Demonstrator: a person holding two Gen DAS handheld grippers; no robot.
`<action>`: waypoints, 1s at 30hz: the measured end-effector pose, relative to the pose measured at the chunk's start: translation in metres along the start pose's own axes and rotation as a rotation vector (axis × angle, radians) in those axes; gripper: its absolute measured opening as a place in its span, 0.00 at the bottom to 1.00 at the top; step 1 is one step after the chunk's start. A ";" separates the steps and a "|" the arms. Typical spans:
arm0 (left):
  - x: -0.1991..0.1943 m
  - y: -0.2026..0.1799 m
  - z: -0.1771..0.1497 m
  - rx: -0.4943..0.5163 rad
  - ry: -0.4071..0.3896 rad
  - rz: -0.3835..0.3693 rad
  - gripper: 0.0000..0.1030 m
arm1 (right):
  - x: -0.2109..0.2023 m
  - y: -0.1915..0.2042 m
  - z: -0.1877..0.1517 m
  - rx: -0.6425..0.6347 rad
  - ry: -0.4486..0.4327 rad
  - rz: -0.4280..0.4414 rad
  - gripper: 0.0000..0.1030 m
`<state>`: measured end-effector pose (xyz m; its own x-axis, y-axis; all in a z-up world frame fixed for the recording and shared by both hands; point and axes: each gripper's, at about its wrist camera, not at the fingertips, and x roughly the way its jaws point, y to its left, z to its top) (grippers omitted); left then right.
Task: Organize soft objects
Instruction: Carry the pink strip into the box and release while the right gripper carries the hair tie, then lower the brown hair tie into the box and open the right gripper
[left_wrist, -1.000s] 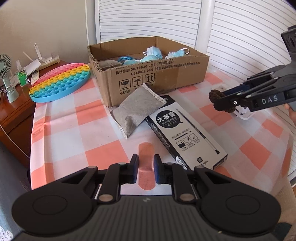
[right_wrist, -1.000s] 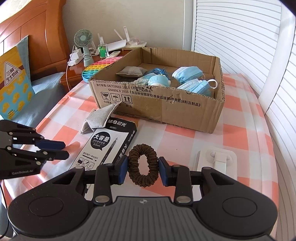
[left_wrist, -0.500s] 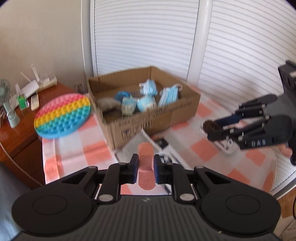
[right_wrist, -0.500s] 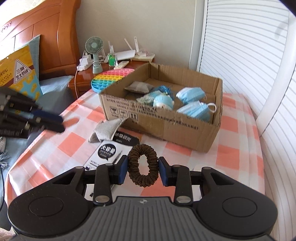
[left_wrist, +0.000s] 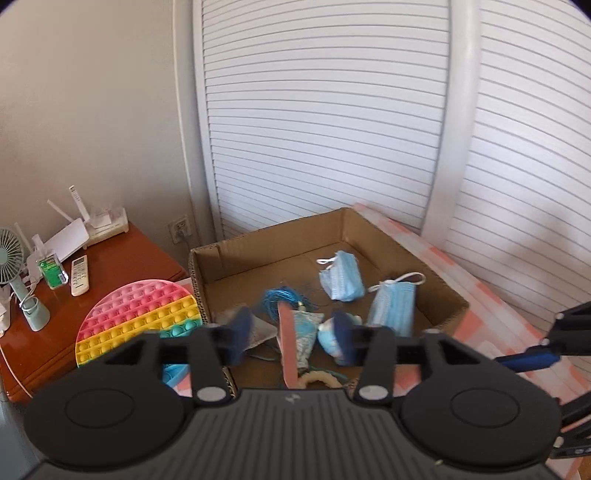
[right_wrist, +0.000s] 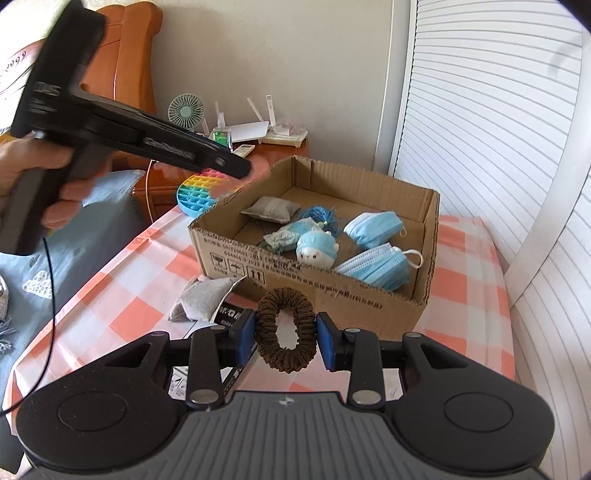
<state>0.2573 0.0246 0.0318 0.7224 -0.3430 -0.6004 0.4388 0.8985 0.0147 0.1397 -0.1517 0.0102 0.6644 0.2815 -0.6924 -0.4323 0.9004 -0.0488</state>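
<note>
**Pink strip let go over the box; scrunchie waits its turn**

Left wrist view: the left gripper (left_wrist: 291, 334) hangs above the open brown cardboard box (left_wrist: 373, 229), its blue-padded jaws having just been opening and now standing well apart. Between them the thin salmon-pink soft strip (left_wrist: 287, 345) shows edge-on, touching neither pad, and by my reading it is loose and dropping into the box. Below lie two pale blue pleated face masks (left_wrist: 341, 275), a coil of blue cord (left_wrist: 280, 297), a grey fabric sachet (left_wrist: 260, 328) and a small blue-capped plush toy (left_wrist: 328, 338). A round rainbow silicone bubble mat (left_wrist: 136, 321) lies just beside the box, on its left. The right gripper's blue fingertip shows at the frame's right edge.

Right wrist view: the right gripper (right_wrist: 286, 338) is clamped on a brown ribbed fabric scrunchie (right_wrist: 286, 330), pads pressing both its sides, above the orange-and-white checked tablecloth (right_wrist: 465, 280), short of the box's near wall. A second grey fabric sachet (right_wrist: 201, 299) rests against that wall, outside the box, partly on a black pen carton (right_wrist: 231, 315). The left gripper, held in a hand (right_wrist: 27, 171), reaches over the box's left corner.

To do this step well, keep the left jaws wide until the strip is clear. Then I would draw that gripper out of the way, so the right one has room. Carry the scrunchie past the near wall before releasing, over a bare patch of the box floor.
</note>
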 end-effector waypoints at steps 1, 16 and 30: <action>0.001 0.001 -0.002 -0.004 0.002 0.005 0.72 | 0.000 -0.001 0.001 -0.001 -0.001 -0.001 0.39; -0.071 -0.005 -0.067 -0.021 -0.017 0.069 0.97 | 0.024 -0.012 0.047 -0.020 -0.015 -0.027 0.39; -0.074 -0.003 -0.112 -0.044 0.047 0.101 0.97 | 0.128 -0.035 0.146 -0.007 0.000 -0.072 0.80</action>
<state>0.1430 0.0780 -0.0138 0.7354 -0.2376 -0.6346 0.3404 0.9393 0.0428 0.3286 -0.0986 0.0282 0.6936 0.2160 -0.6872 -0.3880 0.9158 -0.1037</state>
